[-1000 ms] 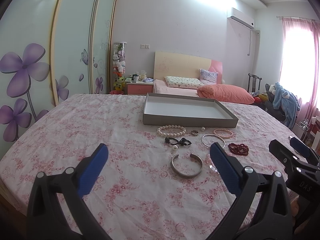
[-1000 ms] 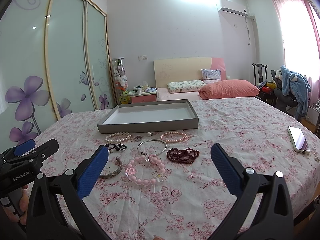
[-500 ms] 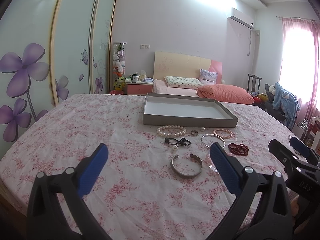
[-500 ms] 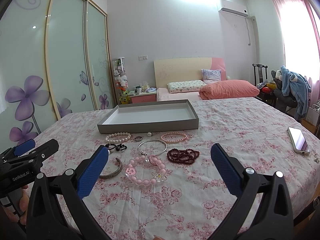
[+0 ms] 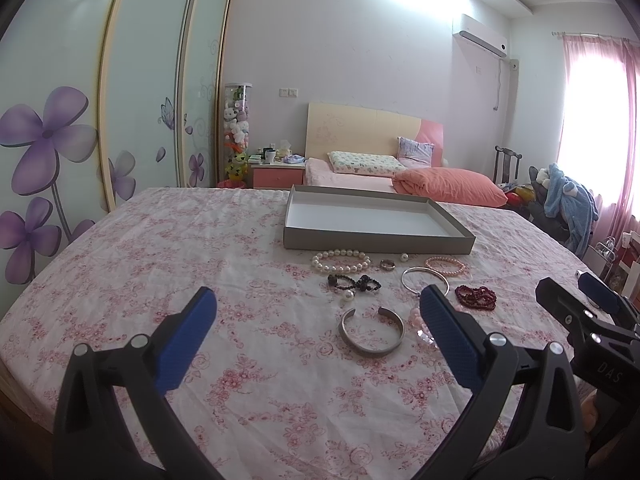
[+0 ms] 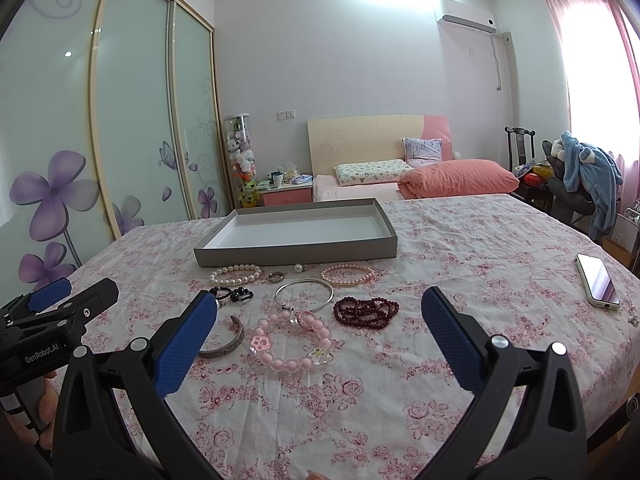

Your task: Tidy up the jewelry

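Note:
An empty grey tray [image 5: 376, 238] [image 6: 296, 249] sits on the floral tablecloth. In front of it lie a white pearl bracelet [image 5: 341, 261] [image 6: 236, 274], a pink pearl bracelet [image 5: 446, 266] [image 6: 348, 274], a ring [image 5: 387, 266] [image 6: 276, 277], a thin silver bangle [image 5: 422, 280] [image 6: 304, 294], a dark red bead strand [image 5: 476, 295] [image 6: 366, 311], black beads [image 5: 354, 282] [image 6: 232, 294], a silver cuff [image 5: 372, 331] [image 6: 228, 344] and a pink bead bracelet [image 6: 294, 342]. My left gripper [image 5: 316, 336] and right gripper [image 6: 316, 336] are open and empty, held short of the jewelry.
A phone [image 6: 598, 282] lies on the table's right side. The right gripper's body shows in the left wrist view [image 5: 592, 328], and the left gripper's body shows in the right wrist view [image 6: 52, 320]. A bed and wardrobe stand behind the table.

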Demonstrator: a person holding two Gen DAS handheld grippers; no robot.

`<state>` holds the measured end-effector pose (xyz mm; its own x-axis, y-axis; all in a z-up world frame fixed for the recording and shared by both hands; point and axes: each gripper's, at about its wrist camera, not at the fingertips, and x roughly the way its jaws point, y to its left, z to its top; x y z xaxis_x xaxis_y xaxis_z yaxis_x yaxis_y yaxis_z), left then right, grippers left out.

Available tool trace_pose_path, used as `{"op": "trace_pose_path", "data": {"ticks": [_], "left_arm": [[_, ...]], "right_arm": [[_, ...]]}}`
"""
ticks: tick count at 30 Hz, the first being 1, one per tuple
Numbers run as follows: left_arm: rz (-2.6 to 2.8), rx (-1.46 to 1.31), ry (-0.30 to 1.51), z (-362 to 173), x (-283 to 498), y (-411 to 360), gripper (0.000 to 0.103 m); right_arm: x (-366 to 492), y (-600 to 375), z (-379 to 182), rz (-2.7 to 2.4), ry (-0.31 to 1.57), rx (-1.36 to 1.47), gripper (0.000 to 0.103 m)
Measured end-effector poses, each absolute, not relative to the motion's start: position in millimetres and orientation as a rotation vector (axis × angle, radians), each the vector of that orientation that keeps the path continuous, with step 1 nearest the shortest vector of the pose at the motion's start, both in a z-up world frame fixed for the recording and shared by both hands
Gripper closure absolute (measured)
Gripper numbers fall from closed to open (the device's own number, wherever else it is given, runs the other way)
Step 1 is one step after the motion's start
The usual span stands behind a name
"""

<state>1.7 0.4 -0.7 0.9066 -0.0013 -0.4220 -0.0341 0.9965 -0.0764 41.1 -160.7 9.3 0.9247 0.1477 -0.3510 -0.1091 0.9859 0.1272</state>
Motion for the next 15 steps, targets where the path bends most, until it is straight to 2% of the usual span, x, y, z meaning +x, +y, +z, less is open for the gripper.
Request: {"op": "trace_pose_path", "data": {"ticks": [8, 15], "left_arm": [[0.006, -0.065, 0.480, -6, 12, -7, 0.004], [-0.038, -0.026, 0.634, -28, 48, -25, 0.004]], "right_arm": [[45, -164, 6, 0.126, 0.381, 0.114, 0.002], [54, -173, -2, 0.105, 0.429, 0.130, 0.002]]}}
